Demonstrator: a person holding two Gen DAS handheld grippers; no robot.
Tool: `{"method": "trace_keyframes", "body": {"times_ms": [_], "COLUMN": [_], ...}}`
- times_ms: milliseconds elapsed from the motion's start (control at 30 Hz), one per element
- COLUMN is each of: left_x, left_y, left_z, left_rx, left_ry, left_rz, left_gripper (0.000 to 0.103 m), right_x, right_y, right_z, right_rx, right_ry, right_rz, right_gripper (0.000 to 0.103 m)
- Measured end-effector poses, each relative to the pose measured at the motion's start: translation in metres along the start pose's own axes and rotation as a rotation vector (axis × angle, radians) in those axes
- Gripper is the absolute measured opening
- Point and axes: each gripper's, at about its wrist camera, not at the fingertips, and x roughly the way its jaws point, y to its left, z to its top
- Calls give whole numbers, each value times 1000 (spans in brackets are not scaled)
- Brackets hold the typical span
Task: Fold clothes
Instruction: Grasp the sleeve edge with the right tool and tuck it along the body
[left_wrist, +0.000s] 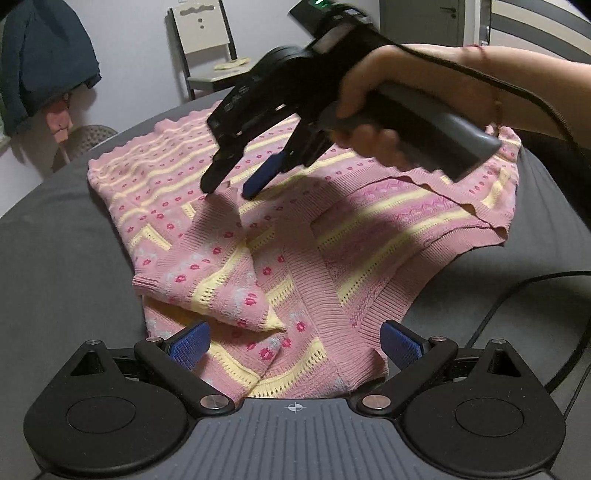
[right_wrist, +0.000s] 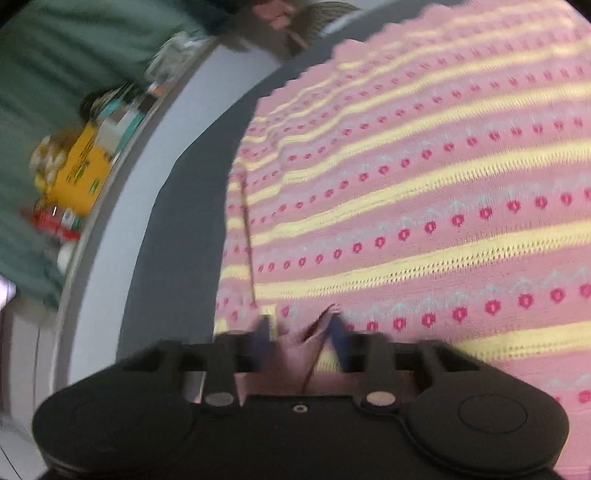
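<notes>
Because it is a loose open knit, the pink sweater (left_wrist: 295, 236) looks light, soft and limp: it will sag and drape from whatever point is lifted and keep no shape of its own, though the ribbed surface should not slip between rubber pads. It lies spread over the grey bed (left_wrist: 62, 240), filling the middle of the left wrist view, with one part already turned over itself at lower centre and a wavy edge running toward the right. Good places to take hold are the ribbed bands and the hems, where the cloth is doubled and firmer.

At the upper centre of that view the right gripper (left_wrist: 231, 188), held in a hand (left_wrist: 373, 110), has its fingers partly closed with a raised pinch of knit between them; the right wrist view is blurred, so I judge, not firmly, that it grips the sweater. At the bottom of the frame the left gripper (left_wrist: 295, 345) has fingers spread wide over the cloth, holding nothing.

No brand, label or readable writing shows on the sweater.
</notes>
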Motion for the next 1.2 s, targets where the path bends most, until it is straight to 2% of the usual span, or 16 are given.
{"method": "trace_keyframes", "body": {"times_ms": [67, 133, 233, 300, 433, 533, 600, 633, 667, 700, 767, 933, 1033, 1100, 1133, 1200], "left_x": [2, 4, 6, 6, 8, 8, 6, 4, 3, 1, -5, -22, -29, -29, -29, -26], "left_y": [2, 3, 2, 1, -1, 1, 4, 5, 7, 8, 11, 16, 19, 22, 22, 23], "left_z": [0, 0, 0, 0, 5, 6, 6, 5, 5, 4, 4, 8, 6, 4, 3, 2], "left_rx": [-24, -53, -67, -62, -73, -88, -102, -108, -113, -117, -120, -101, -99, -101, -102, -105], "left_ry": [-1, 1, -1, -7, -25, -38, -44, -45, -47, -49, -55, -71, -67, -60, -56, -45], "left_rz": [-9, -18, -30, -31, -31, -32, -36, -39, -45, -52, -72, -51, -12, 3, 10, -1], "left_gripper": [99, 99, 99, 99, 99, 99, 99, 99, 99, 99, 99, 99, 99, 99, 99, 99], "right_x": [3, -1, -3, 6, 24, 15, 9, 6, 3, 0, -16, -27, -10, 2, -4, -19], "right_y": [9, 31, 51, 43, 31, 32, 33, 33, 34, 34, 53, 89, 106, 107, 104, 95], "right_z": [4, 8, 17, 30, 36, 27, 20, 17, 14, 11, -17, -105, -142, -153, -151, -145], "right_rx": [-31, -140, -294, -279, -299, -341, -370, -384, -399, -413, -564, -863, -1027, -1083, -1050, -961], "right_ry": [-13, -39, -75, -68, -18, -47, -67, -77, -86, -96, -103, -61, -82, -97, -121, -174], "right_rz": [30, 172, 115, 52, -2, -28, -46, -55, -63, -72, -69, -46, -141, -216, -221, -218], "right_gripper": [4, 3, 3, 3, 4, 14, 26, 41, 47, 47, 47, 47, 45, 11, 5, 5]}}
